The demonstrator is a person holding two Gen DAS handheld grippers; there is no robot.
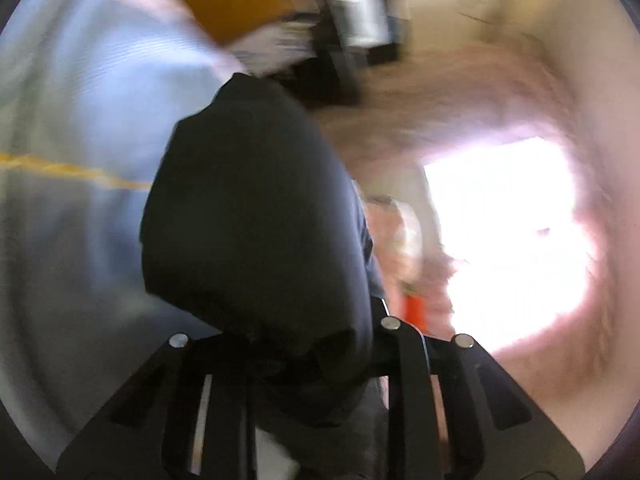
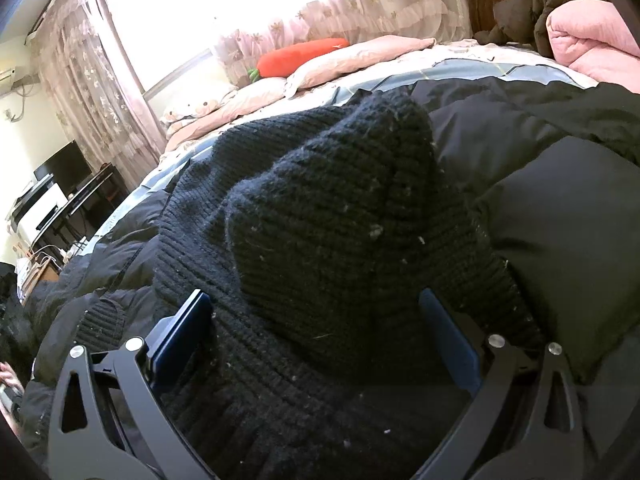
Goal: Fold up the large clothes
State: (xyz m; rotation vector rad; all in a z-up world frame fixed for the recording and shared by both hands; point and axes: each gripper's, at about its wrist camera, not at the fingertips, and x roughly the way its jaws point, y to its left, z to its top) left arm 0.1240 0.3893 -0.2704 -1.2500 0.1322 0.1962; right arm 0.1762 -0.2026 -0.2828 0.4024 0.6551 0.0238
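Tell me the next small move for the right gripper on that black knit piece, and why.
Probably close the right gripper on the black knit collar. Its blue pads stand apart with the ribbed fabric bunched between them, so it seems placed but not pinched. The left gripper already has a fold of the black puffer jacket between its fingers, blurred in motion.
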